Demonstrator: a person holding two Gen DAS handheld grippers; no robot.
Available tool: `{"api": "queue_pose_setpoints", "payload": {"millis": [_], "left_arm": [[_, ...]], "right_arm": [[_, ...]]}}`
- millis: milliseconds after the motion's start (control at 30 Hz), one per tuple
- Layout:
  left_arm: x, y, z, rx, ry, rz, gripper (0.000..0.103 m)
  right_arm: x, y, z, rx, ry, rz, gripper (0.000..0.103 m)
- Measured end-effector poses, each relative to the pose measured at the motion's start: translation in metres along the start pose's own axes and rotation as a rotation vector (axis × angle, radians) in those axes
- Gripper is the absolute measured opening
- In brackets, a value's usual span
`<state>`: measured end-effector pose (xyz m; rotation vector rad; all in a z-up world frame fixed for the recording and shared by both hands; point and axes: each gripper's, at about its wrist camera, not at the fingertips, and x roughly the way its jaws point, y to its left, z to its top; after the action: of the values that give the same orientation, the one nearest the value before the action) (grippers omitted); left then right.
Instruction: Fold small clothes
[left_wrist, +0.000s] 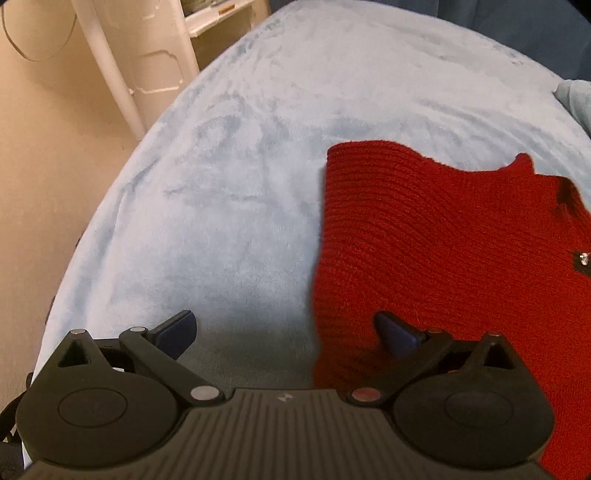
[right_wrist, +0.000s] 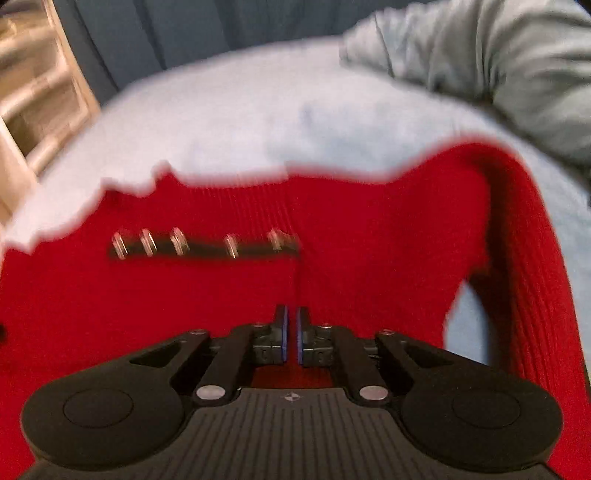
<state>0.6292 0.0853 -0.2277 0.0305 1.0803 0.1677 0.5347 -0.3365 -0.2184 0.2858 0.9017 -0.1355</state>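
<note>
A red knitted garment (left_wrist: 436, 236) lies on a pale blue fleece blanket (left_wrist: 229, 177). My left gripper (left_wrist: 284, 328) is open and empty, low over the blanket at the garment's left edge; its right finger is over the red knit. In the right wrist view the same red garment (right_wrist: 221, 295) fills the lower frame, with a row of metal rings (right_wrist: 177, 242) on a dark strip. My right gripper (right_wrist: 291, 332) is shut on a pinch of the red knit. A sleeve (right_wrist: 524, 236) hangs over at the right.
A white post (left_wrist: 107, 62) and shelving (left_wrist: 218, 14) stand beyond the blanket's left edge, with beige floor (left_wrist: 44, 166) below. A grey-blue crumpled cloth (right_wrist: 498, 66) lies at the blanket's far right. Dark blue fabric (right_wrist: 177, 33) lies behind.
</note>
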Motion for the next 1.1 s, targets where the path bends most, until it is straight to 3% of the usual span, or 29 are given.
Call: {"api": "queue_pose_setpoints", "payload": {"millis": [100,167,267,367,467,600,633,700,733,800,900,1000,1100], "left_arm": [[-0.027,-0.002,-0.011,0.016,-0.021,-0.055,0.103],[-0.054,-0.002,-0.027,0.057,-0.076,-0.069,0.103],[-0.102,0.003,-0.06,0.113,-0.167,-0.063,0.103],[-0.14,0.007,-0.093,0.121,-0.191,-0.093,0.103],[-0.169,0.011,-0.124,0.098,-0.165,-0.134,0.103],[-0.195,0.01,-0.154,0.065,-0.116,-0.141,0.103],[-0.201,0.01,-0.159,0.062,-0.113,-0.138,0.103],[-0.214,0.008,-0.165,0.061,-0.118,-0.127,0.103],[-0.221,0.008,-0.167,0.059,-0.127,-0.121,0.103],[-0.234,0.007,-0.169,0.051,-0.141,-0.11,0.103],[-0.25,0.004,-0.165,0.045,-0.159,-0.103,0.103],[-0.261,0.0,-0.161,0.047,-0.177,-0.096,0.103],[-0.264,-0.008,-0.158,0.054,-0.172,-0.1,0.103]], "right_arm": [[-0.048,-0.026,-0.017,0.09,-0.064,0.055,0.029],[-0.096,-0.051,-0.043,0.142,-0.146,0.057,0.056],[-0.157,-0.091,-0.089,0.215,-0.213,-0.063,0.062],[-0.197,-0.14,-0.134,0.357,-0.201,-0.197,0.067],[-0.204,-0.178,-0.168,0.535,-0.14,-0.225,0.068],[-0.175,-0.204,-0.188,0.725,-0.074,-0.164,0.07],[-0.166,-0.205,-0.189,0.755,-0.093,-0.151,0.069],[-0.161,-0.196,-0.182,0.738,-0.158,-0.145,0.036],[-0.158,-0.192,-0.176,0.72,-0.149,-0.099,0.031],[-0.153,-0.184,-0.162,0.71,-0.12,-0.04,0.012],[-0.17,-0.183,-0.13,0.623,-0.16,-0.028,0.011],[-0.208,-0.215,-0.082,0.674,-0.32,-0.039,0.011],[-0.246,-0.246,-0.034,0.652,-0.466,-0.113,0.011]]}}
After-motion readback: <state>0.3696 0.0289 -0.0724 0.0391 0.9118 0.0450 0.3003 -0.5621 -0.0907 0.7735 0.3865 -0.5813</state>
